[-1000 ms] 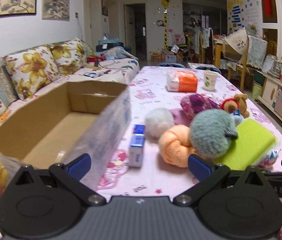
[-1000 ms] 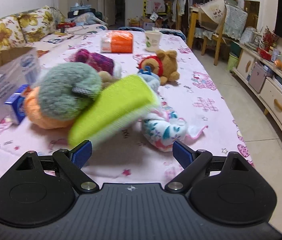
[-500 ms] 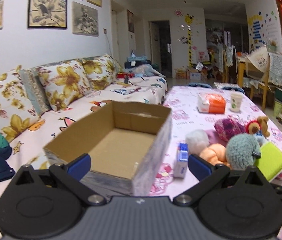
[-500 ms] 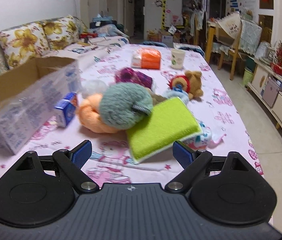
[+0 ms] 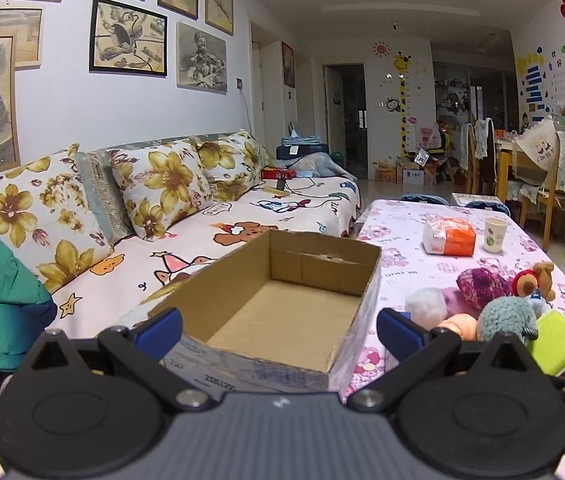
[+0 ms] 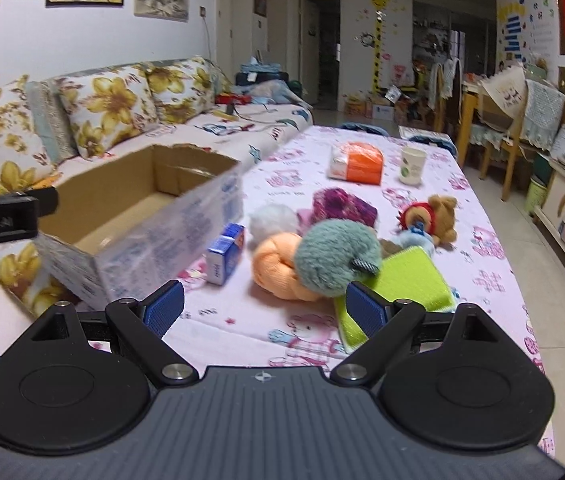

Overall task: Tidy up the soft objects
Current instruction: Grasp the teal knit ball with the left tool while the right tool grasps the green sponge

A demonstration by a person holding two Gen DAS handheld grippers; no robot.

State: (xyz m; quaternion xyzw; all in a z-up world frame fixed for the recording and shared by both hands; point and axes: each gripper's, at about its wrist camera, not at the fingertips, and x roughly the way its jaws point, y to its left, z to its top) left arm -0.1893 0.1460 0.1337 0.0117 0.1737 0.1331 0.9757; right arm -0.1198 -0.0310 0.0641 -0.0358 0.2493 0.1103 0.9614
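Observation:
An empty cardboard box (image 5: 282,312) (image 6: 130,216) sits at the table's left edge. To its right lies a pile of soft things: a grey-green fluffy ball (image 6: 336,260) (image 5: 504,318), an orange plush (image 6: 278,266), a white puff (image 6: 272,218), a purple knit piece (image 6: 344,206), a green sponge (image 6: 406,284) (image 5: 558,344) and a small teddy bear (image 6: 432,216). My left gripper (image 5: 278,326) is open, held in front of the box. My right gripper (image 6: 264,308) is open, short of the pile, with nothing between its fingers.
A small blue-and-white carton (image 6: 224,258) stands between box and pile. An orange tissue pack (image 6: 356,162) and a paper cup (image 6: 412,166) stand farther back on the pink tablecloth (image 6: 490,264). A flowered sofa (image 5: 142,208) runs along the left; chairs and cabinets stand at right.
Both grippers have pulled back and risen from the table. The left view has swung left, putting the box in its centre. The green sponge lies flatter on the table than a second ago.

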